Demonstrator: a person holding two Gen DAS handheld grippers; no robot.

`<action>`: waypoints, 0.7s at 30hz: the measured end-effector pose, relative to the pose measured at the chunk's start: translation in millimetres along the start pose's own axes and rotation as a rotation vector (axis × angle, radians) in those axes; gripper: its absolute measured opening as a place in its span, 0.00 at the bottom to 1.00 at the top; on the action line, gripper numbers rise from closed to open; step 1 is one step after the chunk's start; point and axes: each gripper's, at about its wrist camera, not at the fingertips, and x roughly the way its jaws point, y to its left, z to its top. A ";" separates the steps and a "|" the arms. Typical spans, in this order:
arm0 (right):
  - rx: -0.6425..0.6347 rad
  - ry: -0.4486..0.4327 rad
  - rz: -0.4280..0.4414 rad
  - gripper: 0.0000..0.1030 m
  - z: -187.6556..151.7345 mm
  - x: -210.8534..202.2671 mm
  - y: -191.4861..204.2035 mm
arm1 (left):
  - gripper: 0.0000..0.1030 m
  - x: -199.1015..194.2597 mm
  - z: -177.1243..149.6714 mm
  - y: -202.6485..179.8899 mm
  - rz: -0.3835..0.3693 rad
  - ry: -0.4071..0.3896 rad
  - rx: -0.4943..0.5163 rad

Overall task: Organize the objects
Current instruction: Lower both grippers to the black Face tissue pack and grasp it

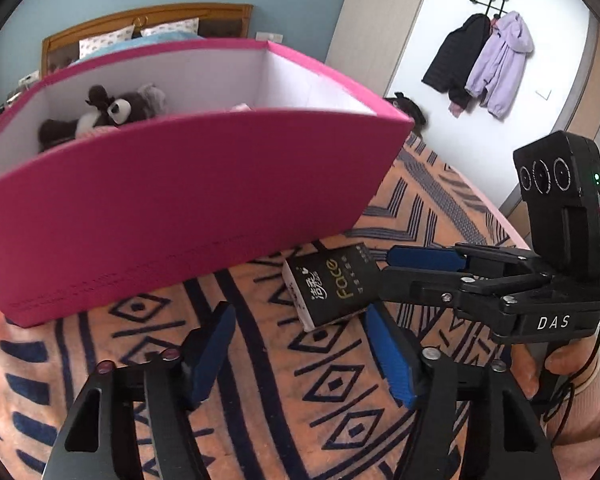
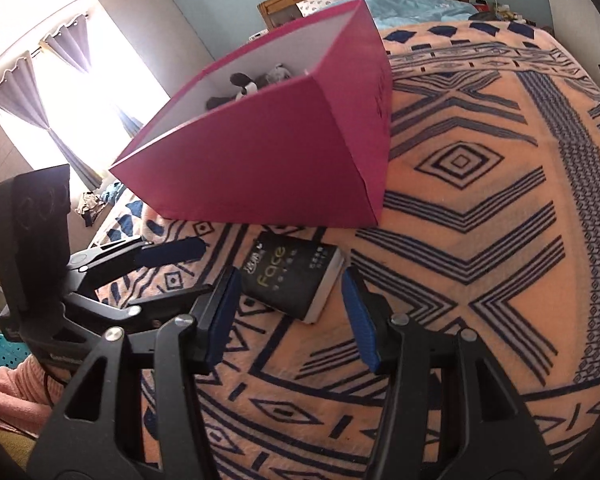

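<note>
A black tissue pack marked "Face" lies flat on the orange patterned blanket, just in front of a tall pink box. In the box lies a dark-and-white plush toy. My left gripper is open a little short of the pack, its right pad close to the pack's near corner. My right gripper reaches in from the right, with its tips at the pack's end. In the right wrist view the pack sits between the right gripper's open fingertips with gaps on both sides. The left gripper is at the left.
The blanket covers the bed's near part, with a wooden headboard and pillows beyond the box. Coats hang on the right wall. Curtained windows and a teal basket are at the left. A pink-sleeved hand holds the right gripper.
</note>
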 end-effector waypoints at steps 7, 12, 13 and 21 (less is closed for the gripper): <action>0.021 0.015 -0.010 0.52 -0.7 7.5 -5.3 | 0.50 16.0 2.8 0.5 -0.021 0.058 -0.018; 0.034 0.016 -0.005 0.52 1.2 9.9 -8.3 | 0.43 19.2 4.0 4.1 -0.047 0.069 -0.044; 0.036 0.015 0.000 0.51 1.4 10.3 -9.0 | 0.43 18.9 3.7 4.7 -0.055 0.070 -0.048; 0.045 0.029 0.013 0.36 -0.5 13.5 -10.8 | 0.36 23.4 5.8 3.2 -0.094 0.078 -0.064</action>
